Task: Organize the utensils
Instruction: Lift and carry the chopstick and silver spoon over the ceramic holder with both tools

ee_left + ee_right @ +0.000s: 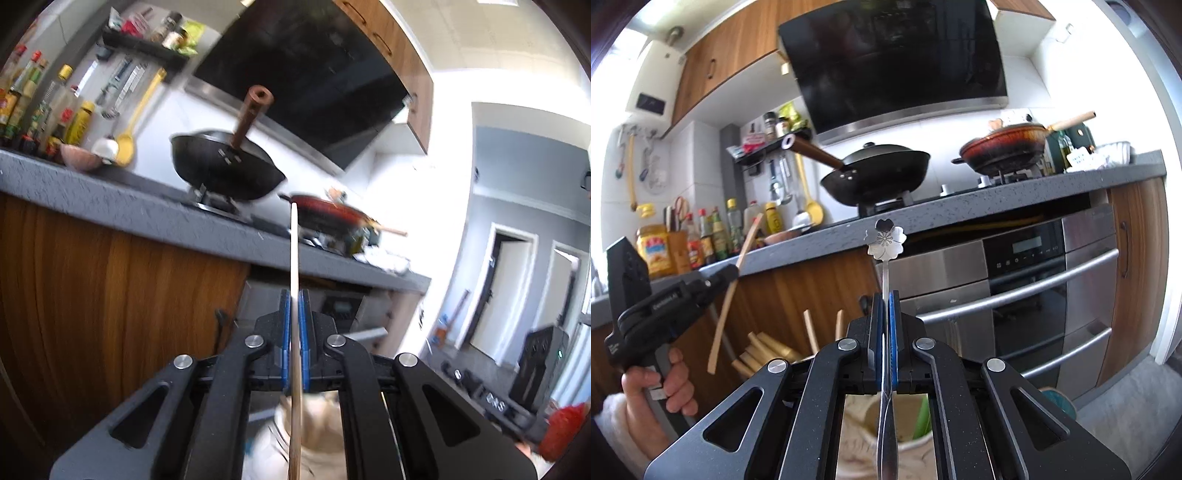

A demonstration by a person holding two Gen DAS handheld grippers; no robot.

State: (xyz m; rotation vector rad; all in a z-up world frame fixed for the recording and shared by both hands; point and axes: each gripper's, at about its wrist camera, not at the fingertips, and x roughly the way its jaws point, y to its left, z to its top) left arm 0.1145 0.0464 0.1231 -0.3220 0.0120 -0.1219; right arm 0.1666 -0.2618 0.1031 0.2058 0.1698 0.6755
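Your left gripper (pixel 294 295) has its jaws closed flat against a thin bamboo stick (pixel 294 251), a chopstick by the look of it. The stick runs straight through the slot between the blue pads (pixel 284 321): its pale end rises well past the tips toward the stove, and its other end drops below the jaws toward the cream holder (pixel 317 435) underneath. From the right wrist view you can see that same left gripper (pixel 733 274) off to the left, with the stick (pixel 733 291) crossing its tips at a slant and your hand (pixel 661 384) wrapped around the grip.

Your right gripper (pixel 885 299) is likewise clamped tight, this time on a metal spoon (pixel 885 280). Its flower-shaped end (pixel 885 242) stands above the jaws, upright, in front of the grey surface (pixel 960 206); the rest of the handle passes down between the pads and shows again below them, over a cream holder (pixel 912 446). Several more bamboo sticks (pixel 764 350) poke up just left of your right gripper, between the two tools.

Behind, a black wok (pixel 879 173) and a red pan (pixel 1004 147) sit on the stove.
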